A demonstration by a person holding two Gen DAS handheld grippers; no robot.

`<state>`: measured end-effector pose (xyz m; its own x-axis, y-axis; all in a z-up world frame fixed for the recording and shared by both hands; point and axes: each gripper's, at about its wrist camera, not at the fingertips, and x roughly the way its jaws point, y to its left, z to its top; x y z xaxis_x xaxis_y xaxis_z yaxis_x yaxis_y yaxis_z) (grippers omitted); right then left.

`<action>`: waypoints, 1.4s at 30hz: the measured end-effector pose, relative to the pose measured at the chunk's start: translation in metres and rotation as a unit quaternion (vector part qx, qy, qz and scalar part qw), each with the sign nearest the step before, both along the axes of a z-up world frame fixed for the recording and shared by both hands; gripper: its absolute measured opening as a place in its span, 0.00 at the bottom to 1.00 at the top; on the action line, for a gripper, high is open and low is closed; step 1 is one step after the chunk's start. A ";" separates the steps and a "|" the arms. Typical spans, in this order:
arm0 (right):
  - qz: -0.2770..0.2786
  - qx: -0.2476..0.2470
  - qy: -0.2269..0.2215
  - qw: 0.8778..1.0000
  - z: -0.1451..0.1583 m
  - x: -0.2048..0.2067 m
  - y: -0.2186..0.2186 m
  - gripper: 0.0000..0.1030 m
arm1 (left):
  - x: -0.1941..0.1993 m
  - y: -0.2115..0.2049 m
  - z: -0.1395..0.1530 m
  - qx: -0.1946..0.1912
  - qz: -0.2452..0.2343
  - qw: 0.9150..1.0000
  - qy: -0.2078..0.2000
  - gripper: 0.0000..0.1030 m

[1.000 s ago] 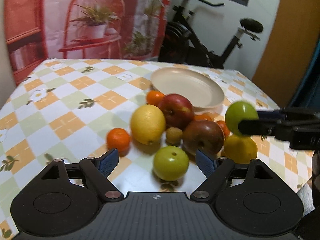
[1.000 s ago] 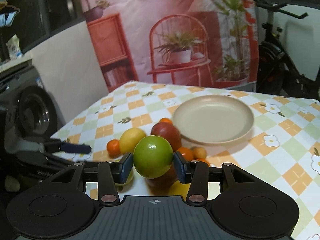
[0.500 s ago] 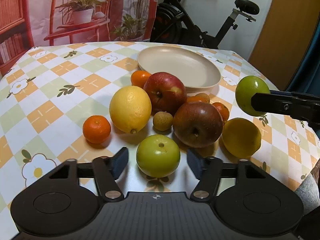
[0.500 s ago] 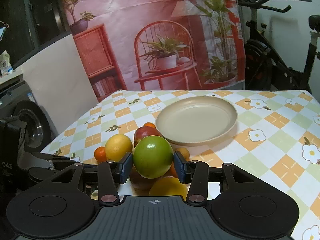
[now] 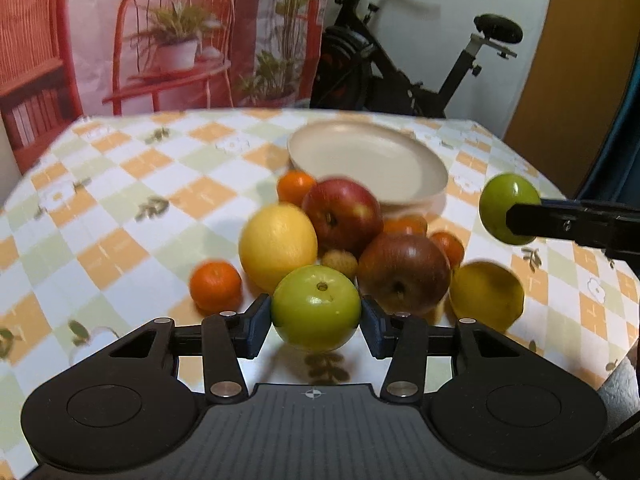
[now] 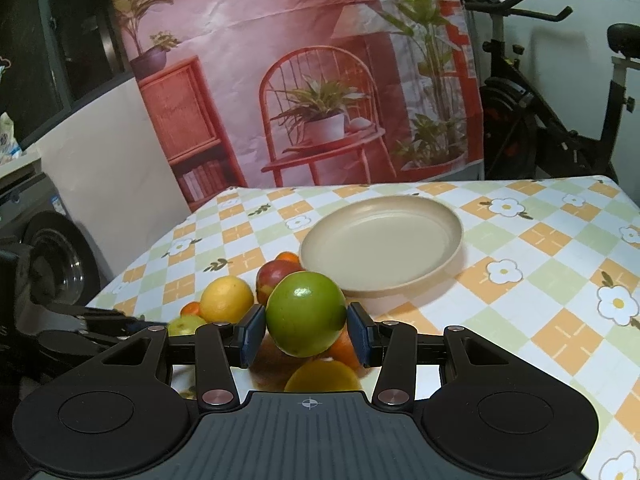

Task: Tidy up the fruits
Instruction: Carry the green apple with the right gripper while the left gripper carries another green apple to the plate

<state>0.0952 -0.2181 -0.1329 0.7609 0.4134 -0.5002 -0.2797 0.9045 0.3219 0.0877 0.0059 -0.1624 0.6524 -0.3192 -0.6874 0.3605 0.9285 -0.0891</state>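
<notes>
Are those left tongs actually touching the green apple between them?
Touching. In the left wrist view, the left tongs, whose jaws have just been closing, press both blue pads against the sides of the green apple, no gap showing.

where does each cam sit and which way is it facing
Left wrist: on the left gripper, angled down across the fruit pile toward the plate; its jaws, which have just been closing, press a green apple.
Right wrist: on the right gripper, facing the plate and backdrop, clamped on another green apple.
Shared: plate, yellow lemon, red apple, and each other's gripper.
</notes>
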 end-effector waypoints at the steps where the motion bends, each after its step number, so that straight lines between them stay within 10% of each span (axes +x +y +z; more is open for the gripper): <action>1: -0.002 0.000 -0.002 1.000 0.002 0.001 -0.003 0.40 | 0.001 0.002 0.004 -0.001 0.001 1.000 -0.005 0.49; 21: -0.025 -0.040 -0.053 0.997 0.058 0.065 -0.056 0.40 | 0.048 0.006 0.114 -0.015 0.022 0.991 -0.132 0.49; 42: -0.005 -0.053 0.016 0.998 -0.009 0.170 -0.064 0.40 | 0.158 -0.058 0.042 0.029 -0.031 0.998 -0.040 0.49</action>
